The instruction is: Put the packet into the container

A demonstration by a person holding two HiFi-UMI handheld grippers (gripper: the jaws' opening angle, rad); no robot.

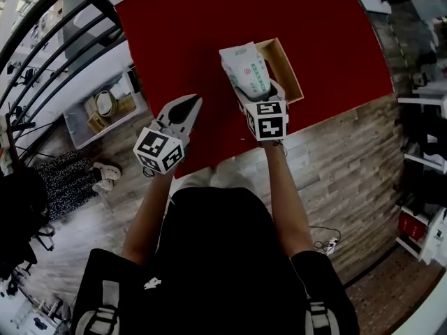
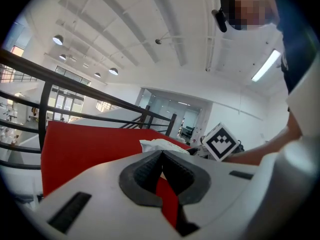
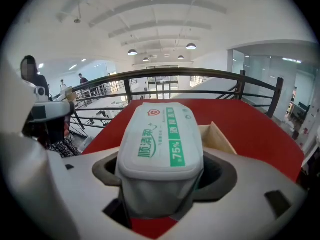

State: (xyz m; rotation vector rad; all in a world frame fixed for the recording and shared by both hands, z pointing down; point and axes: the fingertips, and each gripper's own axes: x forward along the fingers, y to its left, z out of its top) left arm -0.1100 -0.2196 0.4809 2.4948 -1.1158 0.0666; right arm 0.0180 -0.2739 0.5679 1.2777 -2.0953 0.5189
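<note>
A white wipes packet [image 1: 246,68] with green print stands upright in my right gripper [image 1: 257,89], whose jaws are shut on its lower end. It hangs just left of the open wooden container [image 1: 290,68] on the red table [image 1: 209,26]. In the right gripper view the packet [image 3: 160,139] fills the gap between the jaws of the right gripper [image 3: 161,176], and the container's wall [image 3: 216,136] shows behind it to the right. My left gripper [image 1: 193,103] hovers over the table's near edge, shut and empty. In the left gripper view its closed jaws [image 2: 161,158] point toward the packet [image 2: 160,145].
A black railing [image 1: 63,19] runs along the table's left side, with a lower level beyond holding a grey stand with baskets [image 1: 105,107]. Wood-pattern floor [image 1: 349,166] lies to the right of the table. A power strip [image 1: 328,244] lies on the floor.
</note>
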